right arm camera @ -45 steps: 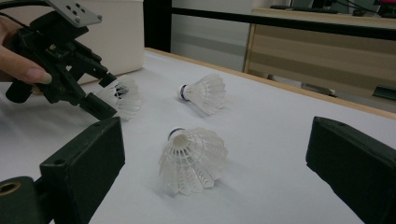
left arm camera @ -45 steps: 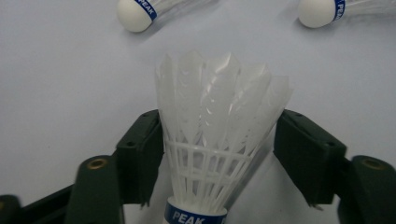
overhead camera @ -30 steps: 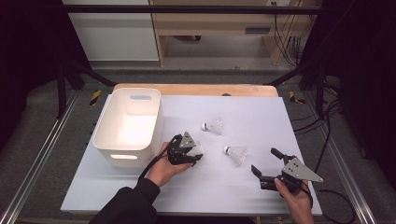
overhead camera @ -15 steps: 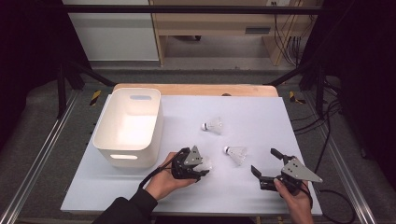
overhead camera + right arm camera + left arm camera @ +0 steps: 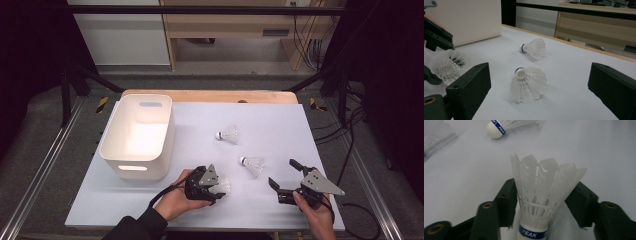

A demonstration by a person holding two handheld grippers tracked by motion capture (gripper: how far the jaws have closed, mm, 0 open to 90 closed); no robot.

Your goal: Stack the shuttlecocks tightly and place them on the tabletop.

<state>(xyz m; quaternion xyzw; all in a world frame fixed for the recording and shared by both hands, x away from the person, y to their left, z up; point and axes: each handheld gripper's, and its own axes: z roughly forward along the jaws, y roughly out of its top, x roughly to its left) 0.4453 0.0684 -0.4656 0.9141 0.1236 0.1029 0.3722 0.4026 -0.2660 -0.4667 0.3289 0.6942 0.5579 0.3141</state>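
While the left gripper [image 5: 216, 186] lies low over the near part of the white table [image 5: 280, 120], a white shuttlecock [image 5: 221, 186] sits between its jaws, skirt pointing away from the hand toward the person's right; the left gripper view shows this shuttlecock [image 5: 541, 200] cork-end toward the camera, a blue band with "PEAK" around the cork, and both green pads [image 5: 581, 202] standing just off the feathers with a sliver of gap on each side; the jaws have just been opening, so the shuttlecock is between them but not pinched (it rests on the table surface as far as can be told). To the left of that hand stands the white bin [image 5: 137, 135], near but apart from the gripper. Two more shuttlecocks lie loose on the table: the middle shuttlecock [image 5: 251, 164] between the two grippers, skirt toward the near edge, and the far shuttlecock [image 5: 229, 134] farther back on its side; they are apart from each other. The right gripper [image 5: 285, 177] is held near the front right of the table, jaws spread wide with nothing between them; its view looks across at the middle shuttlecock [image 5: 527, 83], with the far one [image 5: 534, 48] beyond.
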